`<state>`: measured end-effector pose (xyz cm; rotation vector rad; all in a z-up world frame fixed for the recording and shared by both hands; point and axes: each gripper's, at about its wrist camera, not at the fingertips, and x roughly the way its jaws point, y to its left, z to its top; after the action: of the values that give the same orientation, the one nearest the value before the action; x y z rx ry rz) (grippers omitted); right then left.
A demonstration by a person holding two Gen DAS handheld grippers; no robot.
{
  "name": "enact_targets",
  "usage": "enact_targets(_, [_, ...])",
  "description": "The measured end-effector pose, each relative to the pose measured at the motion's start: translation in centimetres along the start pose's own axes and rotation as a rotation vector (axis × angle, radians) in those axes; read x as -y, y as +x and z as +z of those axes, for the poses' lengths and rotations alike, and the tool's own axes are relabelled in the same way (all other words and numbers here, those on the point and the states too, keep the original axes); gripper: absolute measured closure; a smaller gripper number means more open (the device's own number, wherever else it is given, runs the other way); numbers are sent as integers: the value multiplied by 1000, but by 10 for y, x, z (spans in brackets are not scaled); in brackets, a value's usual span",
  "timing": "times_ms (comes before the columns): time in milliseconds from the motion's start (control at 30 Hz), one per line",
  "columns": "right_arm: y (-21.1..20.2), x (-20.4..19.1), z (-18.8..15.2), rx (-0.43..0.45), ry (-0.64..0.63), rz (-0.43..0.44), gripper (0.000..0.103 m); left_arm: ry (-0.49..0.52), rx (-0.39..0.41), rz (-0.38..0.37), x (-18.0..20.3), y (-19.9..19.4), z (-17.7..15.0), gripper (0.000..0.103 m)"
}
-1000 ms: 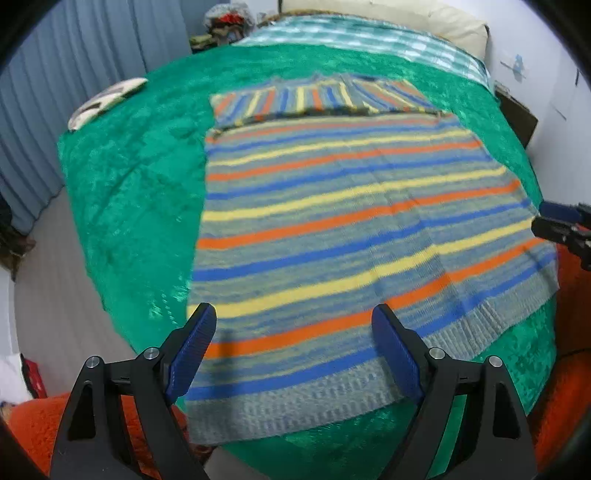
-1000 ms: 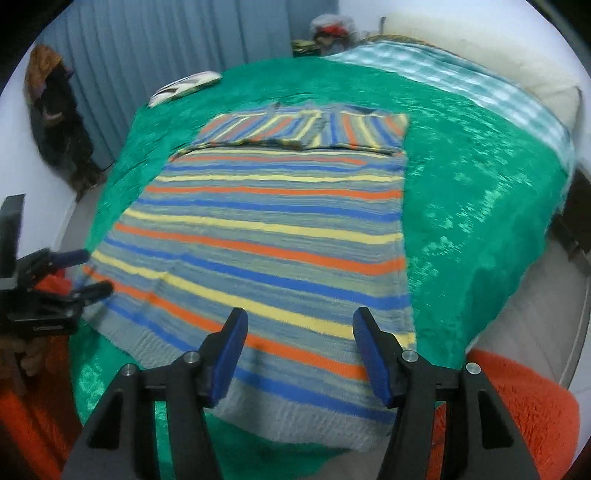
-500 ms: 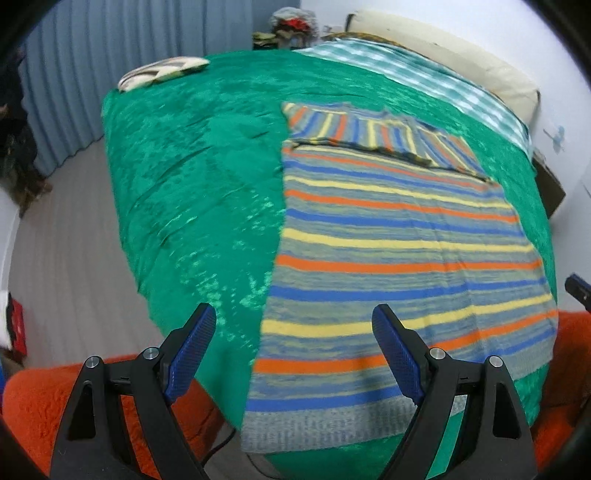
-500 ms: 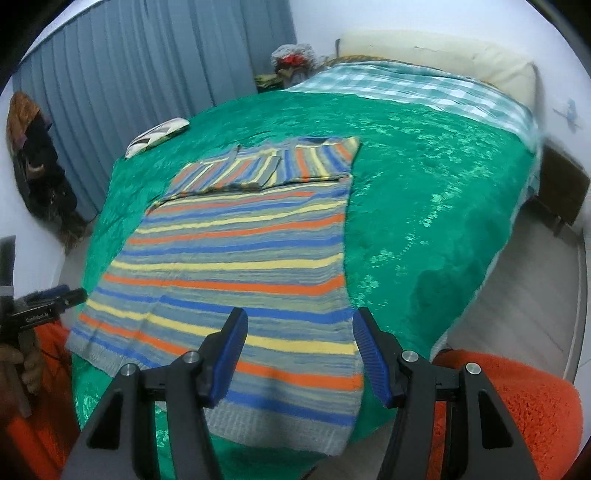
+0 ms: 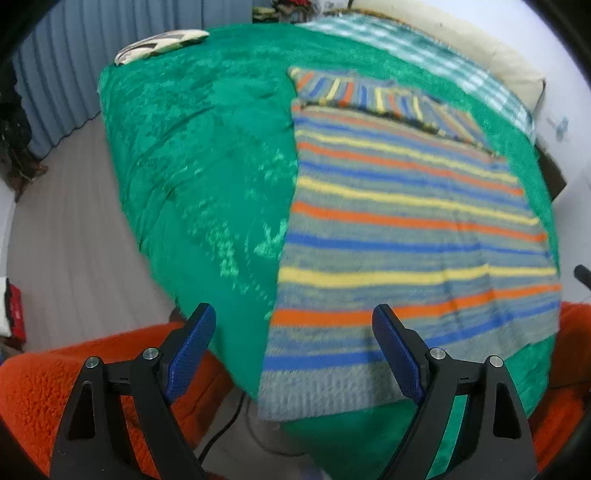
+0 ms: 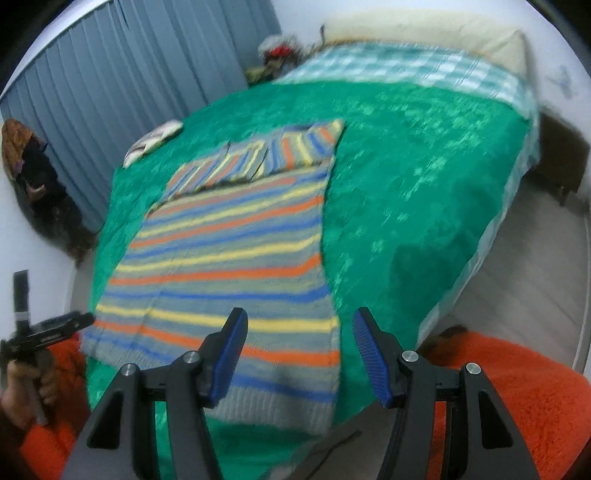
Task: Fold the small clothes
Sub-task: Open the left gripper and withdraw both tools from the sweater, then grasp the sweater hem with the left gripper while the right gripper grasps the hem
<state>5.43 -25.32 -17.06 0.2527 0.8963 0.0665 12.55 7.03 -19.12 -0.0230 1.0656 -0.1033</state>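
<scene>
A striped knit sweater point(image 5: 406, 229) in grey, blue, orange and yellow lies flat on the green bedspread point(image 5: 207, 155), its sleeves folded across the far end and its grey hem hanging over the near bed edge. It also shows in the right wrist view point(image 6: 229, 266). My left gripper point(image 5: 293, 332) is open and empty, above the hem's left corner. My right gripper point(image 6: 299, 339) is open and empty, above the hem's right corner. The left gripper also shows at the left edge of the right wrist view point(image 6: 55, 326).
An orange fluffy rug point(image 5: 33, 391) lies on the floor before the bed. A checked blanket point(image 6: 406, 70) and a pillow point(image 6: 443, 33) lie at the bed's head. A white patterned item point(image 5: 159, 42) lies at the far left corner. Grey curtains point(image 6: 129, 81) hang behind.
Both grippers have swung outward and drawn closer to the hem corners: the left view has shifted left, the right view right. Both stay open.
</scene>
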Motion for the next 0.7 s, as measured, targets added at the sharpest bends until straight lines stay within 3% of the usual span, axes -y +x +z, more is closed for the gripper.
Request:
enact_targets(233, [6,11,-17,-206,-23,54,44,-45,-86,-33,-12,15,-6,16])
enact_targets(433, [17,17,-9,-196,-50,143,44,-11,-113,-91,-5,18,-6,25])
enact_targets(567, [40,27,-11,-298,1,173,44,1,-128,-105,-5,17,-6,35])
enact_targets(700, [42,23,-14,-360,-2,303,45,51,-137,-99,-1,13,-7,52])
